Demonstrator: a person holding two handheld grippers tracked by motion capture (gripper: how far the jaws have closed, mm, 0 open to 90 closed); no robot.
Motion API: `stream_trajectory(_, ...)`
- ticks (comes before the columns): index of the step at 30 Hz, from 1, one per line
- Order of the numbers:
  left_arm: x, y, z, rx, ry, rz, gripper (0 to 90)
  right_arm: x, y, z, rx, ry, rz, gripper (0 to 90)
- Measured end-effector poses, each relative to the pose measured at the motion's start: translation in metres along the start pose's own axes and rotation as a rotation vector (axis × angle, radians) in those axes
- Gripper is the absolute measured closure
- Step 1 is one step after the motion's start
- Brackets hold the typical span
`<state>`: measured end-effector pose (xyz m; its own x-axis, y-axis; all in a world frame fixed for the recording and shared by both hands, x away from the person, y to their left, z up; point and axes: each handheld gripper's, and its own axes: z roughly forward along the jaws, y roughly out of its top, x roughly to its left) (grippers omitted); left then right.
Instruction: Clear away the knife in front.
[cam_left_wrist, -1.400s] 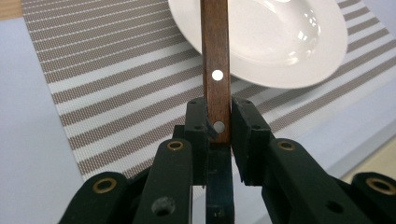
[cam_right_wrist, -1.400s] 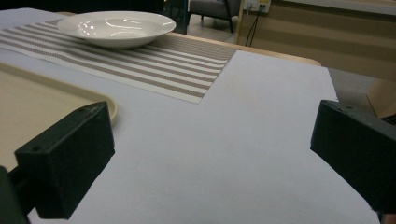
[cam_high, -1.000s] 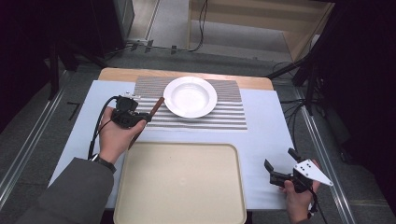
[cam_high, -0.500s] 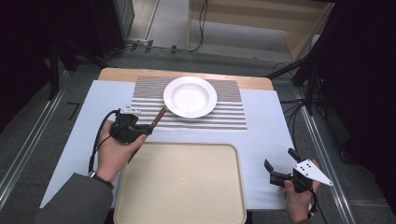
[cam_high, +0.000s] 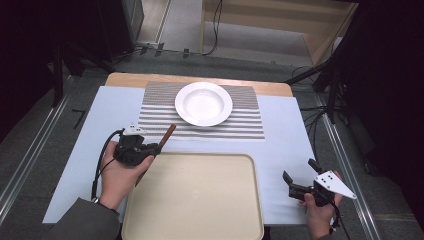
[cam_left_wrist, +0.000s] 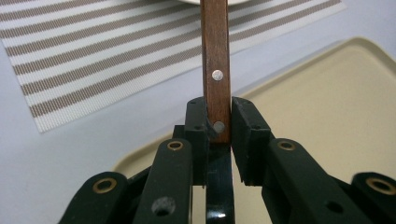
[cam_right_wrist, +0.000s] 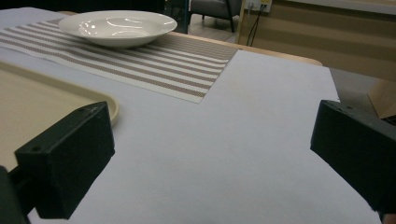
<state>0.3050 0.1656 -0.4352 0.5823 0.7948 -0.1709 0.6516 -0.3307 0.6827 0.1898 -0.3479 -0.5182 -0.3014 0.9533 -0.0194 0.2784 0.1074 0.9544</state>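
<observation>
A wooden-handled utensil (cam_left_wrist: 216, 70) was seen clamped between the nearly closed jaws of the left gripper (cam_high: 152, 148), held just beyond the far-left corner of the beige tray (cam_high: 200, 200). Its riveted handle was pointed up and away from that tray, towards the white bowl (cam_high: 203, 103) on the striped placemat (cam_high: 250, 125); its working end was hidden behind the jaws, so the type of utensil could not be told. The tray was thus found directly beside the utensil, and the left hand was judged much the nearer. The right gripper (cam_high: 299, 181) was held wide open and empty off the tray's right edge.
</observation>
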Motion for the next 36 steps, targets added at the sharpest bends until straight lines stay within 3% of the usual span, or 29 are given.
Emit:
stream_trajectory(19, -0.002, -0.041, -0.009, 0.004, -0.031, -0.038, 76.4, 0.0, 0.0, 0.0, 0.003, -0.003, -0.002, 0.0)
stream_trajectory(36, -0.005, -0.068, -0.007, 0.034, -0.055, -0.072, 76.3, 0.001, 0.0, 0.001, 0.004, -0.005, -0.009, 0.0)
